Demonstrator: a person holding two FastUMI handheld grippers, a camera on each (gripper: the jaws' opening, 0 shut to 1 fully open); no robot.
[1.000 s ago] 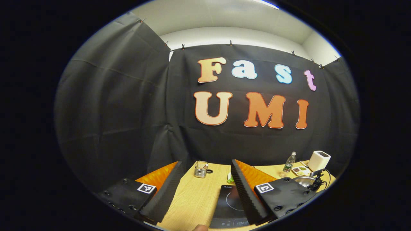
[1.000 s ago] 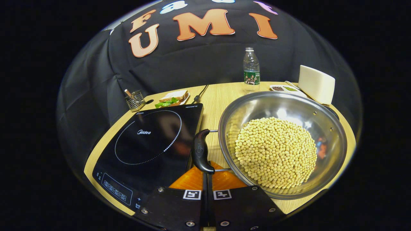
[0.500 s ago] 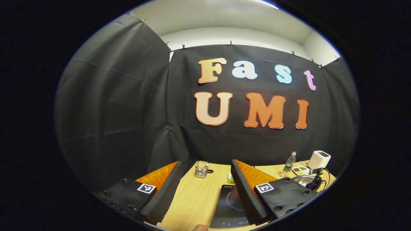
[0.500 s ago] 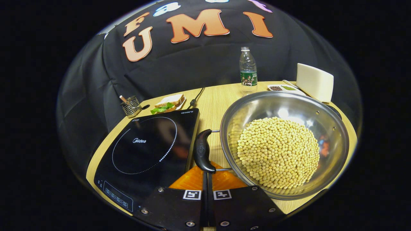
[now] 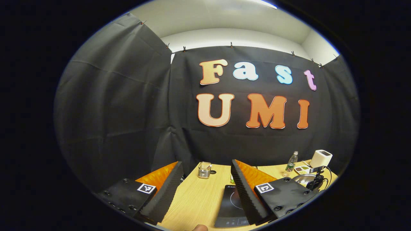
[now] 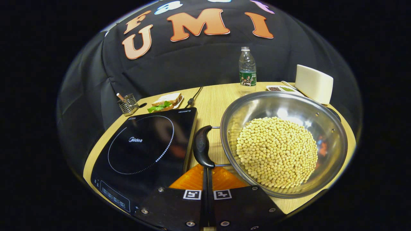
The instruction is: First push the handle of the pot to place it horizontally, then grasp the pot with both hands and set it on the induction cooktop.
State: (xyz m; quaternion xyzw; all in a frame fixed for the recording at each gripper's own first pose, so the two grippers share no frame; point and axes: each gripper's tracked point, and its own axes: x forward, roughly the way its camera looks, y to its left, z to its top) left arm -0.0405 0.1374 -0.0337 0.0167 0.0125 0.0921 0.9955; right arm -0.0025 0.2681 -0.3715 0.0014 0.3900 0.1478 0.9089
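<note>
A steel pot (image 6: 334, 141) full of soybeans stands on the wooden table, right of the black induction cooktop (image 6: 144, 150). Its black side handle (image 6: 202, 147) points toward the cooktop's edge. My right gripper (image 6: 207, 167) is shut with nothing between its fingers, and its tips sit at the near end of that handle. In the left gripper view, my left gripper (image 5: 206, 163) is open and held above the table's left part. The cooktop (image 5: 232, 205) lies under its right finger, and the pot (image 5: 301, 179) is far off to the right.
Along the back of the table stand a wire holder (image 6: 127, 104), a plate with a sandwich (image 6: 165, 101), a water bottle (image 6: 247, 70), a small dish of spices (image 6: 279, 89) and a white box (image 6: 314, 84). A black cable (image 6: 192, 98) runs behind the cooktop.
My right gripper has edged slightly forward and right along the handle; the cooktop slid left in its view. The left gripper has drifted back a little, still open.
</note>
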